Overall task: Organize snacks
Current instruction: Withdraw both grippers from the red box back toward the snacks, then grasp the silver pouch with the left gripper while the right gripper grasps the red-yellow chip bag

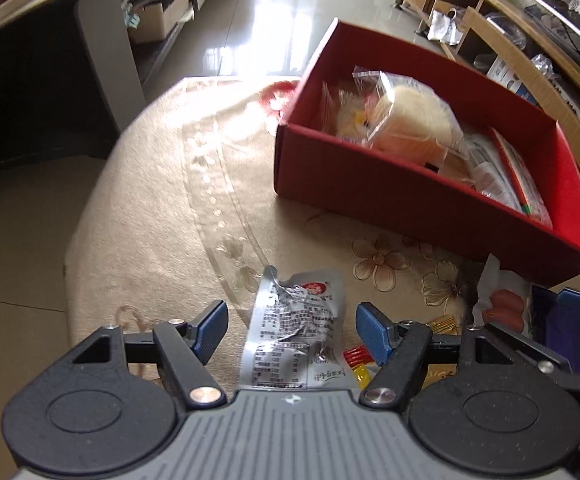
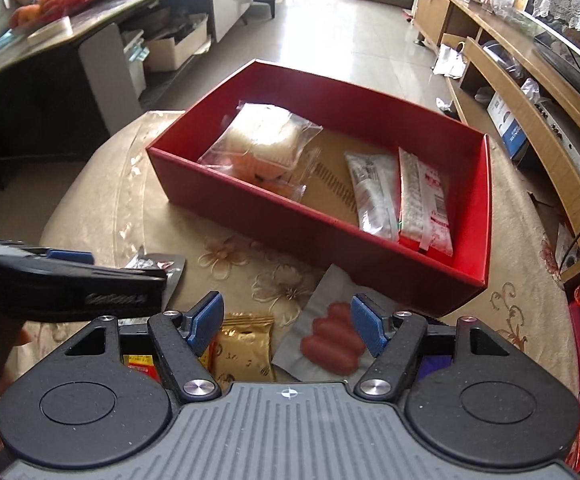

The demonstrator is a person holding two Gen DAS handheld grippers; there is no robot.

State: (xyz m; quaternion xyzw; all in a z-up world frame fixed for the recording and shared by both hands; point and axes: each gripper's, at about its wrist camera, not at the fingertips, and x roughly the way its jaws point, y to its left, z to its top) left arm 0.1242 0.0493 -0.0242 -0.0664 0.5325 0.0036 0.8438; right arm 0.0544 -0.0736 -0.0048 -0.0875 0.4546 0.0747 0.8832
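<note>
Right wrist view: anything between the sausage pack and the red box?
Nothing: only bare floral tablecloth separates the sausage pack from the red box wall in the right wrist view.

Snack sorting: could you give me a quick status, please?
Left gripper open over silver packet. Right gripper open over sausage pack. Red box part filled. Nothing in the way.
</note>
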